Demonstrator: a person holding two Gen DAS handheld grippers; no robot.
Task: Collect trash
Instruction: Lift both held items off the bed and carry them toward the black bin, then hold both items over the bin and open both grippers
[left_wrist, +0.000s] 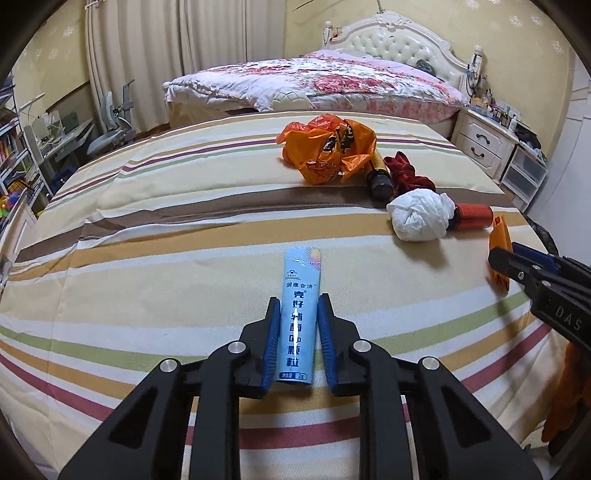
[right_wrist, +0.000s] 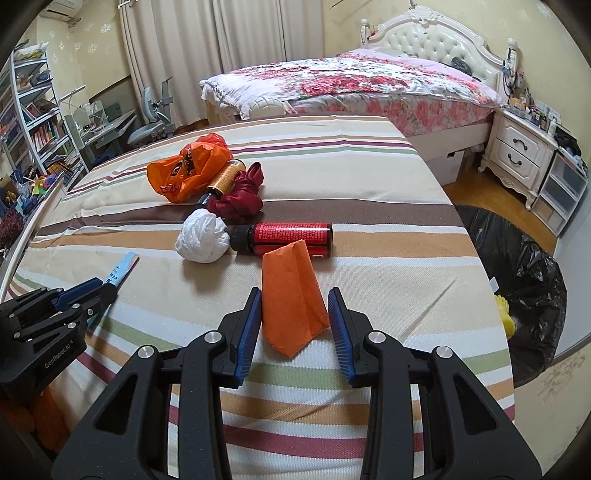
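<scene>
My left gripper (left_wrist: 298, 303) is closed around a light blue sachet (left_wrist: 298, 295) with Chinese print, which lies on the striped cloth; both pads touch its sides. The sachet also shows in the right wrist view (right_wrist: 123, 268). My right gripper (right_wrist: 294, 295) is open, its jaws on either side of a folded orange paper (right_wrist: 293, 295) without touching it. Beyond lie a white crumpled wad (right_wrist: 201, 240), a red bottle (right_wrist: 291, 236), a gold bottle (right_wrist: 223, 181), a dark red cloth (right_wrist: 243, 195) and an orange plastic bag (right_wrist: 188, 170).
A black-lined trash bin (right_wrist: 517, 295) stands on the floor right of the striped table (right_wrist: 369, 184), with something yellow inside. A floral bed (right_wrist: 369, 85) and a white nightstand (right_wrist: 517, 151) are behind. Shelves and a desk stand at the left.
</scene>
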